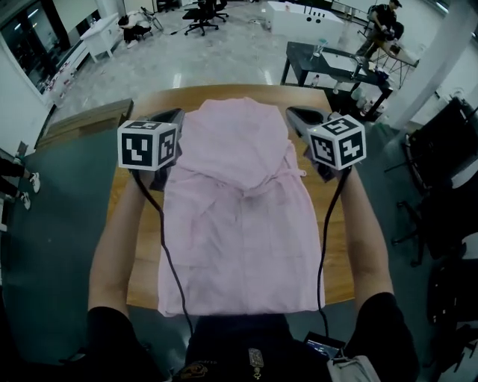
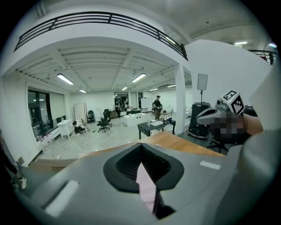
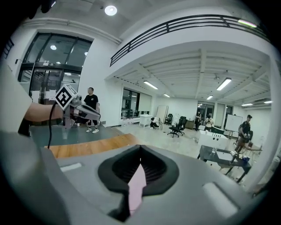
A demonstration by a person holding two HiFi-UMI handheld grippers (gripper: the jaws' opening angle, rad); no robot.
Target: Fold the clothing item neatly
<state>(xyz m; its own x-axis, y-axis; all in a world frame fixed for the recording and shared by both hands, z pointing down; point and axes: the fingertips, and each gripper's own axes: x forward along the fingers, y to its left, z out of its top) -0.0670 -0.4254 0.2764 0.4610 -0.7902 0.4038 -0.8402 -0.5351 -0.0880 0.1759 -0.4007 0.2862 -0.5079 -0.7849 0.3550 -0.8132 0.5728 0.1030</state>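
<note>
Pink hooded garment fills the centre of the head view. The hood is up at upper centre, the body runs down toward the bottom of the frame, and the hem sits at or just over the near edge of the wooden table. It's raised at the top end, held at both sides just below the hood.

Left gripper, upper left of the garment: jaws together, w/ a narrow strip of pink fabric pinched between the pads. Its own view shows the strip wedged in the closed slot. Right gripper, upper right: same, jaws closed on a thin pink strip. Both sit at about the same height in the frame, so the top edge looks level for now.

Step, as I read it: carrying the top end over for a lengthwise fold. Which way it goes, can't say.

Risks from here:
- Each grip is a small bite of thin cloth. A quick pull or the garment's weight could slide it out of one side, and the fold goes skewed.
- If one hand gets ahead, edges won't line up and the hood bunches in the middle.
- The hem isn't pinned, so lifting further could drag it or let it slide off the near edge.
- Left cable trails along the garment's left edge and could snag or get folded in.

Beyond the table: grey floor, black desk upper right, office chairs at top.
</note>
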